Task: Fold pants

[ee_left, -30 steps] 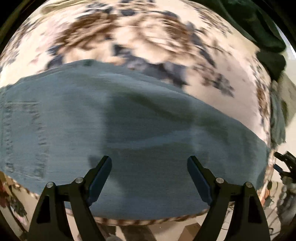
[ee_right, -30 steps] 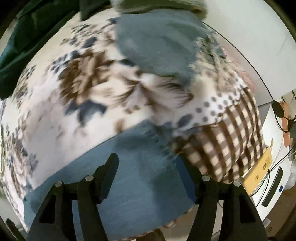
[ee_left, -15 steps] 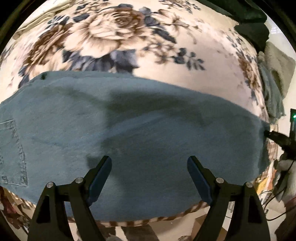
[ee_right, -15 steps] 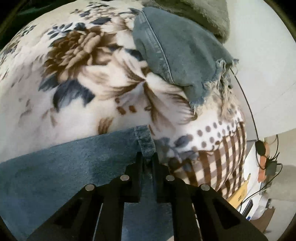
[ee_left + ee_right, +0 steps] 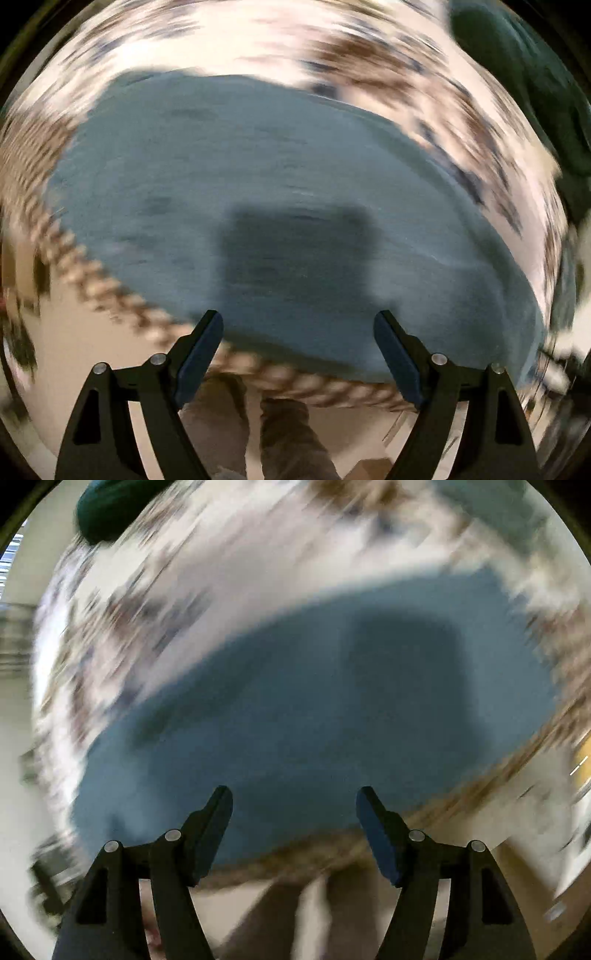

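The blue denim pants lie flat as a broad folded slab on the cream floral blanket covering the bed, their long side running along its near, brown-patterned edge; in the right wrist view the same pants fill the middle; both views are smeared, so seams and hems cannot be made out. The left gripper hangs above the denim near that edge, jaws spread, nothing between them; the right gripper is opening its jaws, with no cloth between the pads. A fold seems just laid and let go; the next move probably calls for finding an end of the slab, pinching it and carrying it across. A dark green garment sits at the blanket's far corner. No writing or label is readable.
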`<act>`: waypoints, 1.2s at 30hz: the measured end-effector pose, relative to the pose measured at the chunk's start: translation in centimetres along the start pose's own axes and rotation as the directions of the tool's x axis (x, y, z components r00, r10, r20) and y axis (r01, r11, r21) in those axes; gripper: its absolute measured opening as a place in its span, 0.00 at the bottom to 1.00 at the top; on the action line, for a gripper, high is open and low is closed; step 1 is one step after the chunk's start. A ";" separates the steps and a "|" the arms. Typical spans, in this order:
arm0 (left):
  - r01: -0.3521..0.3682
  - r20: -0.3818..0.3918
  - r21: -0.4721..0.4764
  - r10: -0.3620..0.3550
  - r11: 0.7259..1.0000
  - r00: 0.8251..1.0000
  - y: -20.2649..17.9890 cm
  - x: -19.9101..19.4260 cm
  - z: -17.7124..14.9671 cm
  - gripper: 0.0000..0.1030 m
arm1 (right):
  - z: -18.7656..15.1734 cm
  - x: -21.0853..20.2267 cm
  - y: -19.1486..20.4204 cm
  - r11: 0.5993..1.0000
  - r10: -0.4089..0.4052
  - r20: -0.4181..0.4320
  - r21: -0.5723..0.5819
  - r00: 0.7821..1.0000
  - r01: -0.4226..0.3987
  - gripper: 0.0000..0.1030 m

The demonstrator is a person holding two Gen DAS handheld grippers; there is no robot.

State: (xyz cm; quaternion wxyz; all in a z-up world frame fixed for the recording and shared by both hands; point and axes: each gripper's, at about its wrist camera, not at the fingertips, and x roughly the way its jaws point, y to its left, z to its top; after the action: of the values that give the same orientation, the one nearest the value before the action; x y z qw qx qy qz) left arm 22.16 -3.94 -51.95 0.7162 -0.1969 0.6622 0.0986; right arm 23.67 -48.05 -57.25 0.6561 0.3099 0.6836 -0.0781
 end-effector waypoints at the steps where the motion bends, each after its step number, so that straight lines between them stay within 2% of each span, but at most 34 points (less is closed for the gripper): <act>1: -0.012 0.003 -0.062 0.012 0.998 1.000 2.9 -0.4 0.5 0.80 | -2.3 1.8 1.8 0.999 0.052 -0.052 0.007 0.997 -0.052 0.70; 4: -0.028 0.022 -0.199 0.033 0.980 0.999 8.7 -0.8 1.5 0.80 | -7.7 7.1 6.9 0.991 0.131 -0.157 0.021 0.979 -0.129 0.70; 6: -0.026 0.041 -0.287 0.040 0.957 0.998 12.7 -0.9 2.4 0.80 | -10.5 11.1 8.9 0.980 0.195 -0.208 0.084 0.959 -0.181 0.70; 9: 0.012 0.064 -0.406 0.015 0.914 0.998 17.4 -0.3 3.8 0.80 | -12.7 14.6 9.8 0.958 0.250 -0.177 0.185 0.952 -0.217 0.70; 12: 0.091 0.068 -0.489 -0.065 0.868 0.996 20.1 1.4 5.4 0.80 | -13.7 15.8 10.2 0.933 0.284 -0.091 0.256 0.955 -0.253 0.68; 14: 0.160 0.098 -0.519 -0.127 0.840 0.987 21.3 2.2 6.3 0.80 | -13.7 15.9 10.5 0.935 0.256 -0.050 0.267 0.965 -0.234 0.54; 15: 0.192 0.130 -0.521 -0.145 0.832 0.981 21.7 2.3 6.7 0.67 | -14.0 16.0 10.7 0.948 0.197 -0.042 0.262 0.979 -0.179 0.33; 16: 0.211 0.173 -0.508 -0.141 0.835 0.975 21.8 1.9 7.0 0.37 | -14.1 15.8 10.8 0.951 0.174 -0.037 0.265 0.984 -0.158 0.21; 18: 0.191 0.192 -0.473 -0.111 0.860 0.975 21.6 1.4 7.6 0.28 | -14.6 15.2 11.2 0.952 0.150 -0.017 0.272 0.988 -0.140 0.10; 19: 0.197 0.202 -0.463 -0.114 0.864 0.973 21.7 1.2 7.7 0.23 | -14.8 14.9 11.1 0.955 0.141 -0.013 0.264 0.990 -0.133 0.08; 24: 0.229 0.236 -0.424 -0.138 0.876 0.962 22.5 0.6 7.4 0.19 | -16.0 13.0 13.2 0.979 0.085 0.016 0.183 0.996 -0.086 0.06; 28: 0.241 0.226 -0.419 -0.157 0.875 0.961 22.8 0.1 7.8 0.17 | -15.9 12.2 13.3 0.983 0.073 0.003 0.171 0.997 -0.073 0.05; 30: 0.235 0.232 -0.408 -0.149 0.882 0.961 23.5 -0.6 7.7 0.13 | -15.6 11.7 13.4 0.990 0.054 -0.001 0.130 0.999 -0.053 0.05; 34: 0.212 0.206 -0.365 -0.143 0.906 0.968 23.1 -0.2 7.7 0.13 | -15.2 13.1 14.4 0.998 -0.046 -0.079 0.027 0.996 0.048 0.08; 35: 0.219 0.205 -0.360 -0.152 0.907 0.967 22.9 -0.1 7.7 0.13 | -15.0 13.6 14.4 0.999 -0.028 -0.110 0.035 0.994 0.032 0.10; 36: 0.231 0.209 -0.359 -0.164 0.904 0.964 23.0 -0.2 7.6 0.13 | -14.9 14.0 14.3 0.997 0.037 -0.145 0.075 0.989 -0.026 0.11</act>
State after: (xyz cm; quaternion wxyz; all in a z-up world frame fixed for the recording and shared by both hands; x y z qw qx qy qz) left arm 19.80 19.94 -54.88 0.7256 -0.3888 0.5422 0.1684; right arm 19.32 -24.50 -64.35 0.5935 0.3492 0.7218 -0.0695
